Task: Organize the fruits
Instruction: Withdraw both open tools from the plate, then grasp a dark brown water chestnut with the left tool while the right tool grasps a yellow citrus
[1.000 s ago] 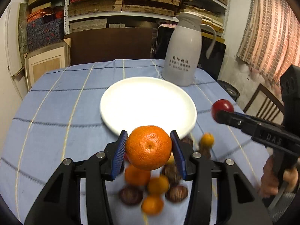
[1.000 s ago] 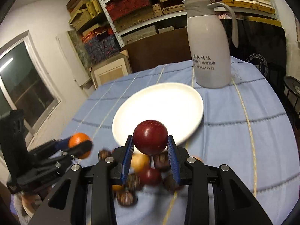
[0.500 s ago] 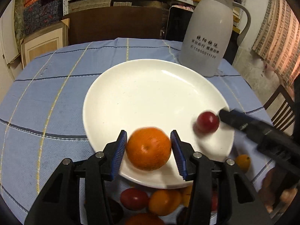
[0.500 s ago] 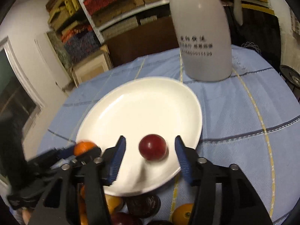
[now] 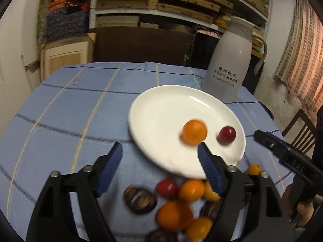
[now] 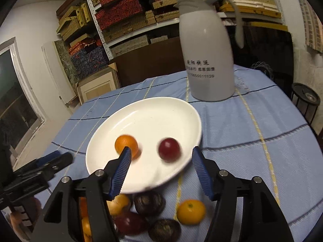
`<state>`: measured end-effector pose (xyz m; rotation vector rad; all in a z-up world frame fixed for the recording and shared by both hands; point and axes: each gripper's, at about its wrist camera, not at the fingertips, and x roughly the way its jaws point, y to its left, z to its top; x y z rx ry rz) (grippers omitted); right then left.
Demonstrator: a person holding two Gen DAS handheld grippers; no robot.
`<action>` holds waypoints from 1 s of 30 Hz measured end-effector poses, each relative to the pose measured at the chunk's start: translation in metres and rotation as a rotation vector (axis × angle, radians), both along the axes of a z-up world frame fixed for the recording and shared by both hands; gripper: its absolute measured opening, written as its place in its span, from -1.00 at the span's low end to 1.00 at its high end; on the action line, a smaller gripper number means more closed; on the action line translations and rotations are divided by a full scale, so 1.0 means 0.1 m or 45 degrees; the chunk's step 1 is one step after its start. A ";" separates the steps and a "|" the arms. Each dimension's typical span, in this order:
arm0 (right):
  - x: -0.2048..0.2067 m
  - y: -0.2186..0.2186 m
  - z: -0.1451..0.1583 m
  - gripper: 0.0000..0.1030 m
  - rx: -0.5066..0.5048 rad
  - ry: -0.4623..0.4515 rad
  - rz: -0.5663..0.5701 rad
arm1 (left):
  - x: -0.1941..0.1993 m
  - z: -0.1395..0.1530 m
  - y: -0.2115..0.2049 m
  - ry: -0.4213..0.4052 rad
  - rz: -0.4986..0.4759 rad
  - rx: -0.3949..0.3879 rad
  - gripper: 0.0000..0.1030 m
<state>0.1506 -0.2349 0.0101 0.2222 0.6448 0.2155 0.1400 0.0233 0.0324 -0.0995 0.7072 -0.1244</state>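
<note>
A white plate (image 5: 161, 109) (image 6: 145, 113) lies on the blue checked cloth. On it rest an orange (image 5: 194, 132) (image 6: 126, 143) and a dark red fruit (image 5: 227, 135) (image 6: 169, 149), side by side. My left gripper (image 5: 160, 160) is open and empty, just in front of the plate's left rim. My right gripper (image 6: 160, 166) is open and empty, over the plate's near rim, and shows at the right in the left view (image 5: 282, 151). A pile of loose fruit lies in front of the plate: oranges (image 5: 174, 214) (image 6: 191, 211), red fruits (image 5: 167, 187), dark brown ones (image 5: 140, 199) (image 6: 149, 201).
A tall white thermos jug (image 5: 230, 64) (image 6: 208, 54) stands just behind the plate on the right. Shelves of boxes (image 6: 125, 14) line the wall behind the table. A wooden chair (image 5: 298, 129) is at the table's right edge.
Both grippers opened and let go of their fruit onto the plate, then pulled back. The left gripper also swung left, so the plate sits to the right in its view.
</note>
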 end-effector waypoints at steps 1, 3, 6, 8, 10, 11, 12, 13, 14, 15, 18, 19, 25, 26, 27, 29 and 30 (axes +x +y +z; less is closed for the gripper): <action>-0.05 -0.02 0.00 0.34 -0.005 -0.003 -0.007 | -0.13 -0.04 0.06 0.005 0.007 0.000 0.47; -0.19 -0.09 -0.04 0.40 -0.001 -0.002 -0.023 | -0.31 -0.11 0.13 0.020 0.022 0.008 0.47; -0.40 -0.22 -0.11 0.45 0.047 0.023 -0.041 | -0.53 -0.27 0.23 0.077 0.063 0.045 0.47; -0.53 -0.29 -0.14 0.53 0.078 0.030 -0.057 | -0.66 -0.34 0.25 0.095 0.063 0.059 0.47; -0.64 -0.35 -0.16 0.58 0.085 0.025 -0.077 | -0.76 -0.37 0.24 0.102 0.051 0.065 0.47; -0.69 -0.36 -0.18 0.58 0.083 0.023 -0.083 | -0.82 -0.39 0.22 0.101 0.038 0.068 0.48; -0.73 -0.38 -0.19 0.59 0.082 0.021 -0.089 | -0.86 -0.39 0.21 0.099 0.027 0.074 0.48; -0.77 -0.39 -0.20 0.59 0.082 0.020 -0.093 | -0.90 -0.39 0.19 0.093 0.018 0.080 0.51; -0.81 -0.40 -0.21 0.59 0.084 0.019 -0.098 | -0.92 -0.39 0.17 0.086 0.014 0.087 0.61; -0.83 -0.41 -0.21 0.59 0.087 0.017 -0.102 | -0.94 -0.39 0.16 0.075 0.013 0.096 0.66; -0.85 -0.44 -0.21 0.61 0.098 0.013 -0.110 | -0.96 -0.36 0.09 0.044 -0.005 0.107 0.67; -0.86 -0.45 -0.21 0.61 0.098 0.013 -0.110 | -0.95 -0.35 0.07 0.043 -0.015 0.101 0.67; -0.84 -0.42 -0.23 0.61 0.079 0.029 -0.089 | -0.79 -0.39 -0.11 0.056 -0.060 0.179 0.67; -0.83 -0.41 -0.23 0.61 0.072 0.032 -0.087 | -0.80 -0.39 -0.13 0.050 -0.065 0.194 0.66; -0.83 -0.40 -0.23 0.61 0.068 0.038 -0.083 | -0.80 -0.39 -0.15 0.043 -0.071 0.209 0.67; -0.81 -0.37 -0.25 0.61 0.059 0.060 -0.062 | -0.83 -0.38 -0.19 0.024 -0.075 0.240 0.67; -0.81 -0.34 -0.27 0.61 0.050 0.073 -0.039 | -0.84 -0.37 -0.20 0.019 -0.075 0.248 0.66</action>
